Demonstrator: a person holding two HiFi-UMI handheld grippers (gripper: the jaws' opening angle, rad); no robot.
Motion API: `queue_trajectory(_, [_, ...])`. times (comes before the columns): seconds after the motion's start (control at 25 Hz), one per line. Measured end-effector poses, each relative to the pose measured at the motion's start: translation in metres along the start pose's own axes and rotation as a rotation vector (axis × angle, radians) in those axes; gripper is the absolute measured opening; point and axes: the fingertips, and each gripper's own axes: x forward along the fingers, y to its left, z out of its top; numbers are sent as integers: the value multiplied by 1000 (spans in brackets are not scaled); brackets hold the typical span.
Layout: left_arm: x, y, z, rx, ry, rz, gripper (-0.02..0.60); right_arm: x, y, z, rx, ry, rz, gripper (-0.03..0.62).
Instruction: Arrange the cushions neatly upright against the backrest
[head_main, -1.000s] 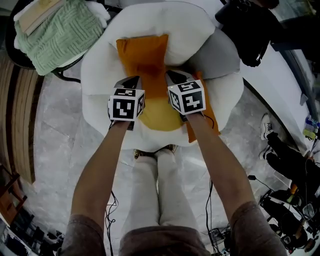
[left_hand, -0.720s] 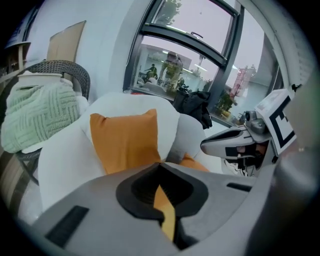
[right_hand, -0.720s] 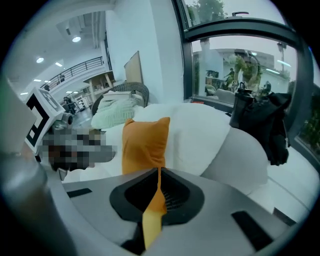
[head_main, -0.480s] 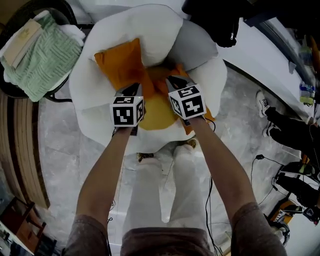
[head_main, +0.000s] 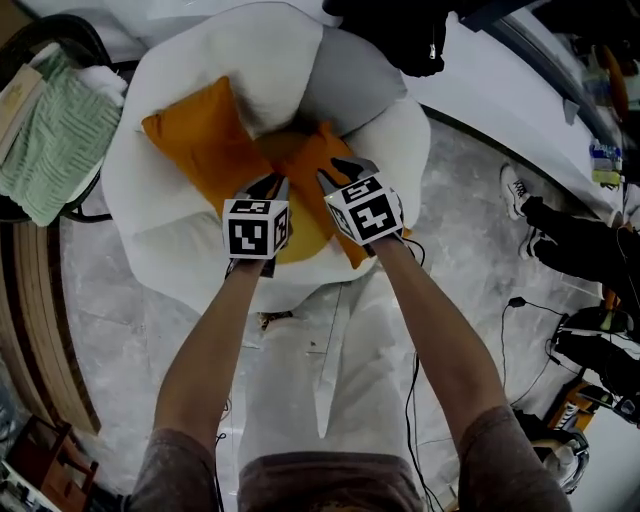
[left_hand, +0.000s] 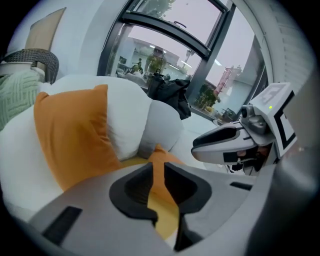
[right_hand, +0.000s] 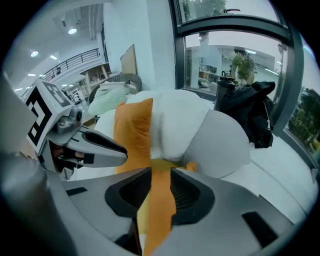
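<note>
A white petal-shaped chair (head_main: 160, 250) holds two orange cushions and a grey one (head_main: 362, 85). One orange cushion (head_main: 195, 145) leans upright against the white backrest (head_main: 265, 50) at the left; it also shows in the gripper views (left_hand: 72, 135) (right_hand: 132, 132). The second orange cushion (head_main: 312, 160) stands on edge mid-seat, beside the grey cushion (right_hand: 225, 142). Its near edge (left_hand: 160, 192) (right_hand: 159, 200) runs between both pairs of jaws. My left gripper (head_main: 272, 186) (left_hand: 157, 167) is opening, its narrow gap still filled with fabric. My right gripper (head_main: 335, 170) (right_hand: 160, 172) is opening wider around the same edge.
A green knitted blanket (head_main: 50, 130) lies on a dark-rimmed seat at the left. A black bag (head_main: 400, 35) sits behind the chair on a white ledge. A person's shoes (head_main: 515, 190) and cables (head_main: 520, 300) are on the marble floor at the right.
The held cushion has been carried back and tipped up beside the grey cushion. Both grippers went forward with it, and the gaps between their jaws look wider.
</note>
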Motion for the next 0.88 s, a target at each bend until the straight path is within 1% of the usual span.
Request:
queue_trajectory(0.16, [24, -22, -17, -26, 30, -10, 91, 1, -14, -29, -10, 43, 30, 110])
queue_trajectory(0.28, [38, -33, -28, -27, 50, -10, 95, 7, -23, -47, -17, 80, 50, 114])
queue_trajectory(0.44, [57, -38, -38, -52, 62, 4, 101, 19, -34, -59, -43, 116, 75, 118])
queue_trajectory(0.68, [95, -45, -51, -128, 63, 27, 131, 42, -53, -79, -79, 174, 112, 123])
queue_trajectory(0.88, [121, -47, -66, -164, 89, 37, 143, 62, -57, -99, -119, 240, 165, 126])
